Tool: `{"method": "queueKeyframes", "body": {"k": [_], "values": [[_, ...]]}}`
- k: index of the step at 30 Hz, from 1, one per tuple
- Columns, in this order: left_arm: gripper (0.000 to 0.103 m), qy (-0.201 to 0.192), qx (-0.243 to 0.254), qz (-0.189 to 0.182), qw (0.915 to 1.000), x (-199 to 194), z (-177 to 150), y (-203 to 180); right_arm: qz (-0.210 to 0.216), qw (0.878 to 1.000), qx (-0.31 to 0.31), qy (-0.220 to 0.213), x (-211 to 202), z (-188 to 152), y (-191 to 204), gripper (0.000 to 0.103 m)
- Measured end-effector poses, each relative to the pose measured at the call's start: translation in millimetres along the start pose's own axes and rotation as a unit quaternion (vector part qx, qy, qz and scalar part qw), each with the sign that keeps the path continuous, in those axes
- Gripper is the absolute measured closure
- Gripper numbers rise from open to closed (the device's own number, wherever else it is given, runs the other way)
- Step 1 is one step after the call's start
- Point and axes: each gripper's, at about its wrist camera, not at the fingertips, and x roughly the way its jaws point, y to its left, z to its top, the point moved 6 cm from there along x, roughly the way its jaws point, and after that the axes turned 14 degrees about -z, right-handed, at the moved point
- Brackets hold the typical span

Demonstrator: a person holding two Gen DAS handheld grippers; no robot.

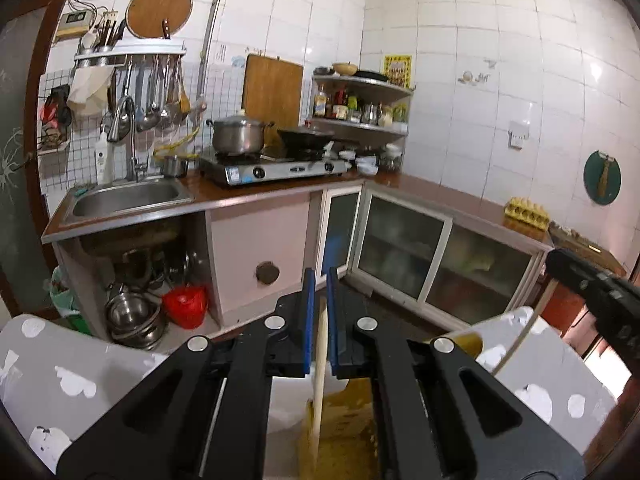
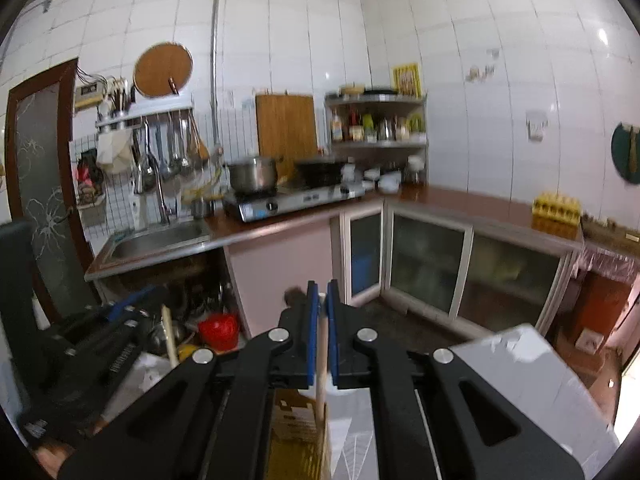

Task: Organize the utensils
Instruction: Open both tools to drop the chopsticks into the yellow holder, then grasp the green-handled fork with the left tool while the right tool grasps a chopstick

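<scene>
In the left wrist view my left gripper [image 1: 319,280] is shut on a pale wooden stick-like utensil [image 1: 319,376] that runs down between the blue pads toward a brown cardboard box [image 1: 340,432]. In the right wrist view my right gripper [image 2: 322,292] is shut on a similar pale wooden utensil [image 2: 321,360] above a cardboard box [image 2: 296,420]. The right gripper body shows at the right edge of the left wrist view [image 1: 600,292], with a thin stick [image 1: 524,332] below it. The left gripper [image 2: 100,340] and its stick [image 2: 170,336] show at the left of the right wrist view.
A grey table with white patches [image 1: 52,368] lies below both grippers. Ahead is an L-shaped kitchen counter [image 1: 280,194] with a sink [image 1: 124,200], a gas stove [image 1: 272,168] with a pot, and an egg tray [image 1: 526,212]. Hanging utensils [image 1: 156,92] line the wall. Pots and a red bag [image 1: 186,304] sit under the sink.
</scene>
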Motion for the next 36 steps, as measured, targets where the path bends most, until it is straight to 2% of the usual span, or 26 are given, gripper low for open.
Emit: {"method": "queueKeyframes", "body": {"k": [1,2,3,4,5,6,7,8,9,14,17,22,25,30,33,36], "values": [[0.095,0.002,-0.002,0.000,1.0000,-4,-1,1,0.003,1.000,-0.002,0.005,2,-4,-1,0.098],[0.083,0.002,-0.006,0.000,1.0000,-12,0,2,0.004,1.000,-0.008,0.013,3,-9,-3,0.097],[0.062,0.002,-0.010,-0.001,0.9999,-19,1,4,0.001,1.000,-0.011,0.019,2,-12,-6,0.097],[0.050,-0.004,-0.014,0.001,0.9999,-29,3,6,-0.002,1.000,-0.013,0.026,0,-16,-9,0.096],[0.030,-0.013,-0.016,0.006,0.9998,-44,5,7,-0.003,0.999,-0.013,0.035,-3,-19,-14,0.093],[0.021,-0.021,-0.013,0.010,0.9996,-55,7,8,-0.004,0.999,-0.011,0.039,-6,-20,-18,0.078],[0.018,-0.026,-0.010,0.015,0.9995,-67,9,8,-0.007,0.999,-0.006,0.040,-11,-22,-22,0.053],[0.010,-0.026,-0.009,0.017,0.9995,-77,10,8,-0.010,0.999,-0.001,0.037,-20,-25,-30,0.044],[0.007,-0.020,-0.008,0.015,0.9997,-89,8,9,-0.011,0.999,0.001,0.037,-27,-28,-34,0.042],[0.005,-0.011,-0.025,0.027,0.9993,-136,-7,18,-0.015,0.998,-0.003,0.053,-59,-51,-52,0.042],[0.005,0.004,-0.040,0.033,0.9987,-159,-25,25,-0.014,0.997,-0.023,0.066,-76,-70,-50,0.042],[0.005,0.065,-0.022,0.033,0.9971,-171,-63,26,-0.015,0.995,-0.040,0.087,-93,-108,-46,0.040],[0.005,0.085,-0.004,0.019,0.9962,-177,-87,21,-0.013,0.993,-0.042,0.108,-95,-134,-44,0.040],[0.005,0.128,-0.031,0.005,0.9912,-173,-128,22,-0.012,0.988,-0.046,0.149,-86,-172,-36,0.040],[0.005,0.168,-0.046,0.038,0.9840,-161,-157,30,-0.018,0.983,-0.064,0.171,-77,-193,-28,0.040],[0.005,0.189,-0.065,0.072,0.9771,-155,-179,42,-0.020,0.978,-0.079,0.194,-66,-212,-19,0.040]]}}
